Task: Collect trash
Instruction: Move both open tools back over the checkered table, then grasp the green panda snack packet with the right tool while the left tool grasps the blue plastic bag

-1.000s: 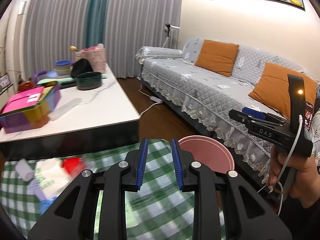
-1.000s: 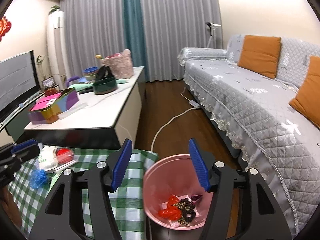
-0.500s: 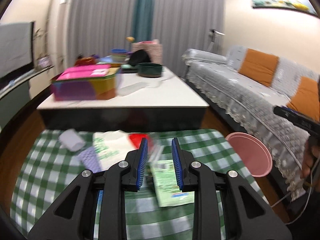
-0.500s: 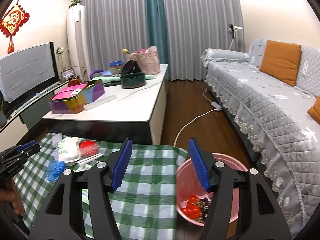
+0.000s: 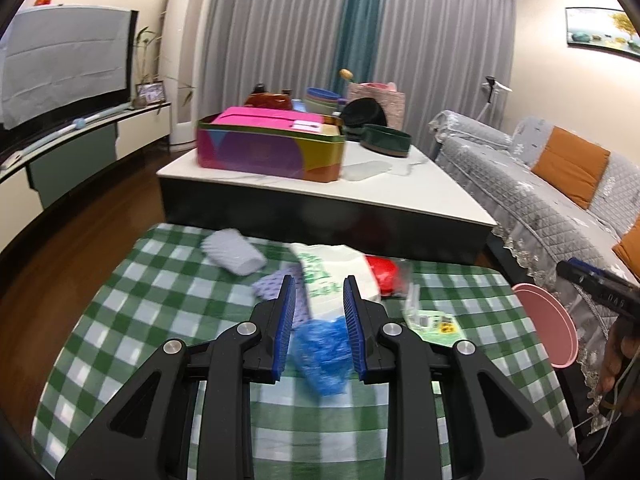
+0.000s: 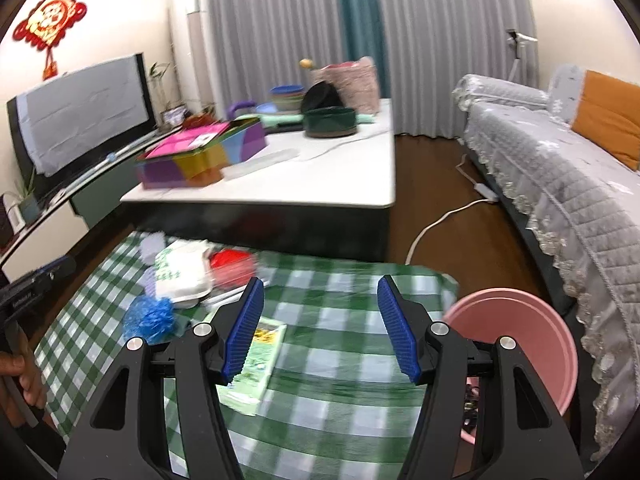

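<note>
Several bits of trash lie on the green checked cloth (image 5: pixel 132 320). A crumpled blue plastic bag (image 5: pixel 322 350) sits in the middle. In the left wrist view it shows in the gap between the left gripper (image 5: pixel 319 334) fingers, but they do not press on it. That claw is open only a little and holds nothing.

At 12 o'clock from the blue bag lies a white bag with green print (image 5: pixel 328 276). At 1 o'clock from it is a red wrapper (image 5: pixel 383 274), touching the white bag. At 3 o'clock lies a flat green packet (image 5: pixel 434 326). At 11 o'clock are a purple dotted scrap (image 5: pixel 276 286) and, farther off, a pale ribbed cup (image 5: pixel 234 252) lying on its side.

The right gripper (image 6: pixel 322 326) is open wide and empty above the cloth. In its view the green packet is just under its left finger.

The pink bin (image 6: pixel 524 344) stands just off the cloth at 3 o'clock, with some trash at its bottom.

Behind the cloth, at 12 o'clock, stands a white low table (image 5: pixel 404 196) with a colourful box (image 5: pixel 268 150) and a dark green bowl (image 5: pixel 386 141). A grey sofa (image 6: pixel 560 184) runs along 2 o'clock.
</note>
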